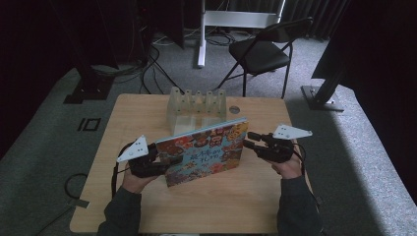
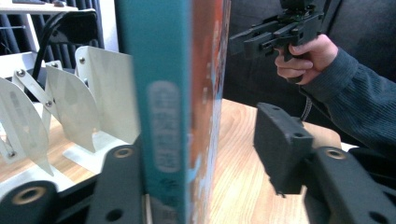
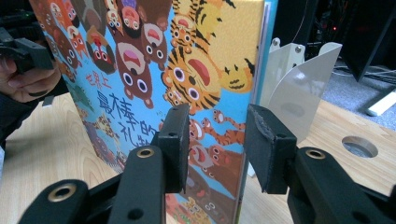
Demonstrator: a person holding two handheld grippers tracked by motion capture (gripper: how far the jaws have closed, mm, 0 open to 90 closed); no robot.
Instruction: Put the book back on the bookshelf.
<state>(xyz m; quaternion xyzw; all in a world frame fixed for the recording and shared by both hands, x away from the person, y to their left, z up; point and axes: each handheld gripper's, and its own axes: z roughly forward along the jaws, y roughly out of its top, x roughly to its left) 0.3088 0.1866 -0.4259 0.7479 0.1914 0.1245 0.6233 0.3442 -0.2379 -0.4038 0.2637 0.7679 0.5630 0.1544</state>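
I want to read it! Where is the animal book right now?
In the high view the book stands upright mid-table, just in front of the white rack, with the left gripper at one end and the right gripper at the other.

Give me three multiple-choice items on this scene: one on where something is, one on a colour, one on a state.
1. Where is the white rack relative to the book?
A. Behind it, towards the far side of the table
B. On the floor
C. Lying on top of it

2. What colour is the book's spine?
A. Red
B. White
C. Teal

3. How is the book posed?
A. Lying flat, closed
B. Standing on its edge, closed
C. Lying open, pages up

Answers:
1 A: the high view shows the rack on the table just beyond the book.
2 C: the left gripper view looks straight at a teal spine.
3 B: the cover rises upright from the table in the high view and the right gripper view.
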